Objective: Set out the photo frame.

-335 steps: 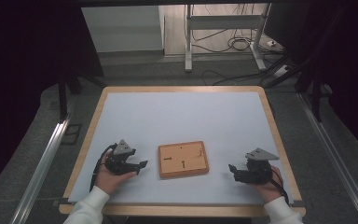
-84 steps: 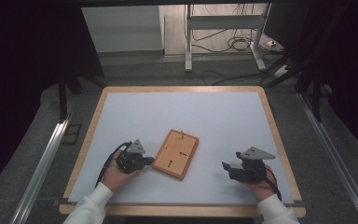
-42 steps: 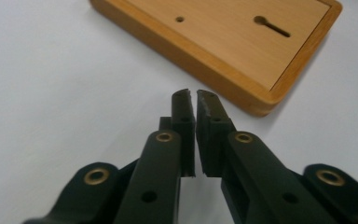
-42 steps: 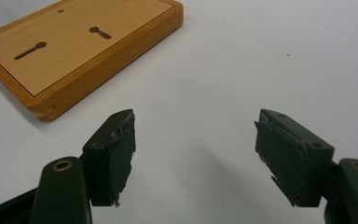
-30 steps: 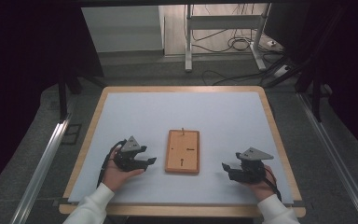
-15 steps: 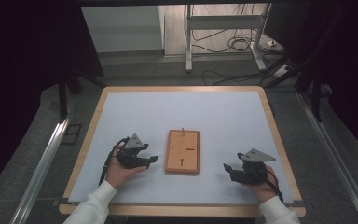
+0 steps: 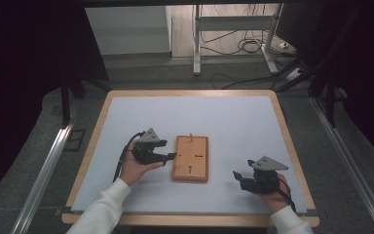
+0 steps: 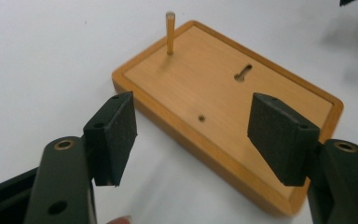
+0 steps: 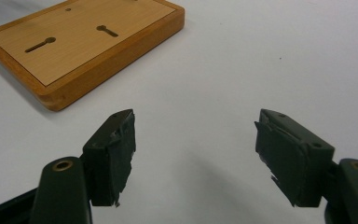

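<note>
Wooden board [image 7: 190,158] lies flat on white table [image 7: 233,122], thin peg [image 8: 170,32] standing up near one end. Left gripper [image 7: 168,157] just beside board, jaws spread, holding nothing. Right gripper [image 7: 237,176] well apart from board, jaws spread, empty.

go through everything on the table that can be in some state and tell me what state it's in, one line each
Wooden board: flat on the table, held by neither claw.
Peg: upright in the board near one corner.
Keyhole slots: empty.
Left claw: open, facing the board's long edge, not gripping it.
Right claw: open, nothing between its jaws, apart from the board.
</note>
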